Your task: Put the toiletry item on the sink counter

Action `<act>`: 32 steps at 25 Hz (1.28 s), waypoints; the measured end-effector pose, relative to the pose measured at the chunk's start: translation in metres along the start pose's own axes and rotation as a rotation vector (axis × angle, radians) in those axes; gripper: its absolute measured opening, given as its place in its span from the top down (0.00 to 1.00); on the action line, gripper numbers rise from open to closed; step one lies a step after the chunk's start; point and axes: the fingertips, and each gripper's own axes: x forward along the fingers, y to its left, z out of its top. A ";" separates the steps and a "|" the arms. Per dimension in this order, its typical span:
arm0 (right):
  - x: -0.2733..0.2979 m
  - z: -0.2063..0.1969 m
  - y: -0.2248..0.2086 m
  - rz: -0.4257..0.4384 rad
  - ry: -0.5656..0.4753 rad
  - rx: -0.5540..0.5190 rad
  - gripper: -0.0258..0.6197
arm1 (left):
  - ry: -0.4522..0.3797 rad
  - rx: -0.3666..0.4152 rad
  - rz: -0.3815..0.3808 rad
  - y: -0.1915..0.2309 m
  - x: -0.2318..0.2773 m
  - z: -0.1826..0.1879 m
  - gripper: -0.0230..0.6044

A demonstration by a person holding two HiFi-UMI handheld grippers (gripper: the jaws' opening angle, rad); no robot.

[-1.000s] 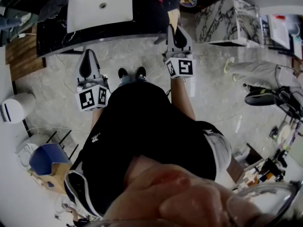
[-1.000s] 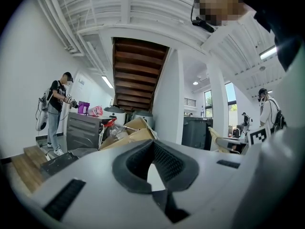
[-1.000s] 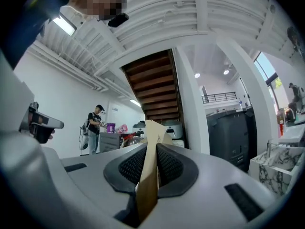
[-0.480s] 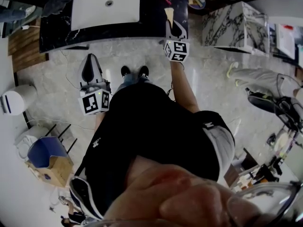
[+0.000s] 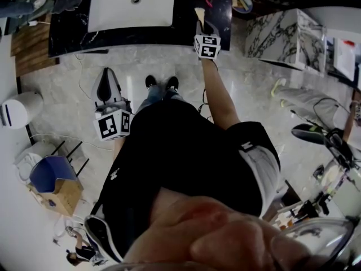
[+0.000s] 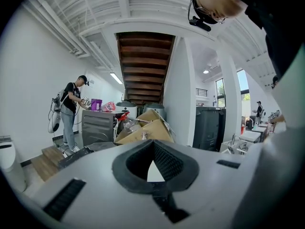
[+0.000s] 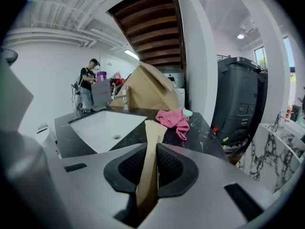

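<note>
Pinched edge-on between the nearly closed pads of the right gripper point(image 7: 151, 159): a thin, flat, tan paper-like toiletry item point(image 7: 154, 130), poking out toward 12 o'clock over the black marble sink counter point(image 7: 200, 132). Looks light and fairly stiff, probably bendy at the free end; best gripped low on the flat faces, as here. At 10 o'clock, a white rectangular basin point(image 7: 107, 128); at 1 o'clock, a crumpled pink cloth point(image 7: 174, 118). Tips of the left gripper point(image 6: 153, 149) together on nothing, off the counter. Paper sleeve or bare wood, impossible to tell; lower end buried between the jaws.
</note>
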 end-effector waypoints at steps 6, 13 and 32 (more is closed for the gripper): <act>0.024 -0.021 -0.005 -0.007 0.113 -0.048 0.85 | 0.012 -0.002 0.001 -0.001 0.005 -0.002 0.95; 0.030 -0.034 -0.002 -0.015 0.184 -0.075 0.85 | 0.022 -0.004 0.001 0.001 0.007 -0.006 0.95; -0.006 0.014 0.014 0.037 0.043 -0.021 0.66 | -0.020 -0.021 -0.055 -0.001 0.004 0.001 0.96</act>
